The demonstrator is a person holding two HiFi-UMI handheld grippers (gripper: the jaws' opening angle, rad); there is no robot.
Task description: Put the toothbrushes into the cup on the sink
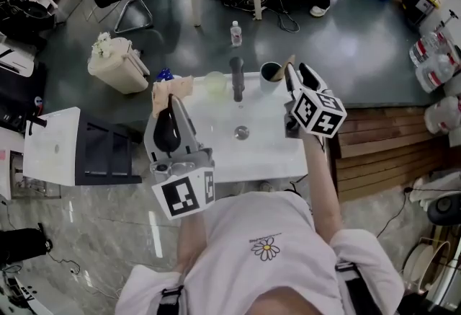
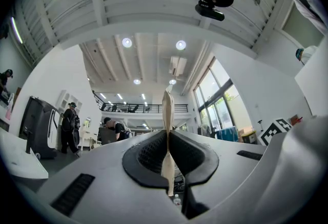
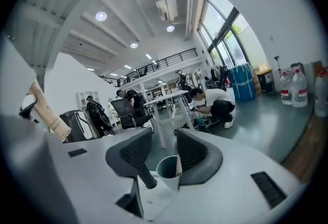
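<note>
A tan paper-wrapped toothbrush point(image 1: 171, 90) stands nearly upright in my left gripper point(image 1: 171, 103), over the left part of the white sink point(image 1: 266, 151). In the left gripper view the jaws are shut on that toothbrush point(image 2: 167, 115), which points at the ceiling. The dark cup point(image 1: 271, 72) sits at the sink's back right with another toothbrush point(image 1: 290, 61) leaning in it. My right gripper point(image 1: 297, 76) hovers just beside the cup, open. In the right gripper view the cup point(image 3: 168, 167) and its toothbrush point(image 3: 179, 164) show between the spread fingers, with nothing gripped.
A black faucet point(image 1: 237, 79) rises at the sink's back middle, with the drain point(image 1: 241, 133) in front of it. A pale translucent cup point(image 1: 215, 81) stands left of the faucet. A waste bin point(image 1: 115, 65) is on the floor at the left, wooden panels point(image 1: 374, 140) at the right.
</note>
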